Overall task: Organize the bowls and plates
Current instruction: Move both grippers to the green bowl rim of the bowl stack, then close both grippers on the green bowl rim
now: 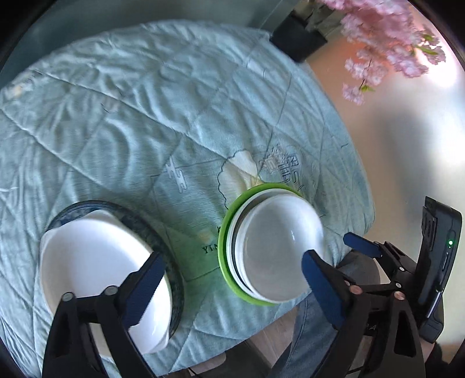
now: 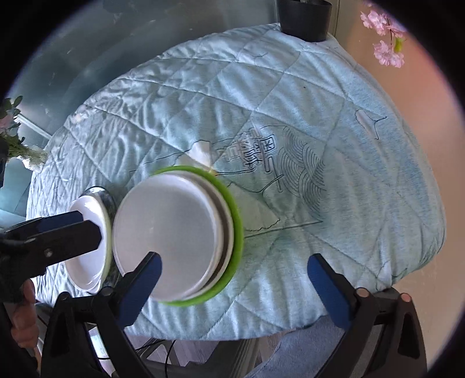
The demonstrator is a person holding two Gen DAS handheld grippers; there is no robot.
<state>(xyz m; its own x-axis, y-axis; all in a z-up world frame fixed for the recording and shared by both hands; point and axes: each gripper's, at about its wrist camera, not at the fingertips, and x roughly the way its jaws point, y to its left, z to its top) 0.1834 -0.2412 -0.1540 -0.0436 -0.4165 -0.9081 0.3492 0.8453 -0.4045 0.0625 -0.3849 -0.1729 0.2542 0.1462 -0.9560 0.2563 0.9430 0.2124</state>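
Two stacks of dishes sit on the pale blue quilted cloth [image 1: 145, 101] that covers the round table, both near its front edge and a little apart from each other. The first stack has a bright green round plate [image 1: 225, 256] at the bottom, what looks like two white rims above it, though the exact count is hard to read, and a white glossy bowl [image 1: 279, 241] on top; from the right wrist view the same stack shows the green plate [image 2: 237, 232] under a broad white dish [image 2: 171, 229]. The second stack, to the left, counts two pieces: a dark blue patterned round plate [image 1: 145, 224] below and a white shallow dish [image 1: 96, 261] resting in it. The left gripper [image 1: 232, 276] hangs above the gap between the two stacks with its two blue-padded fingers spread wide and nothing between them. The right gripper [image 2: 235, 288] is likewise spread wide and holds nothing, one fingertip overlapping the white dish in view; whether it touches it I cannot tell. One black plant pot [image 2: 305, 17] stands at the far edge of the table, and pink blossom sprays [image 1: 392, 43] hang beyond it on the right.
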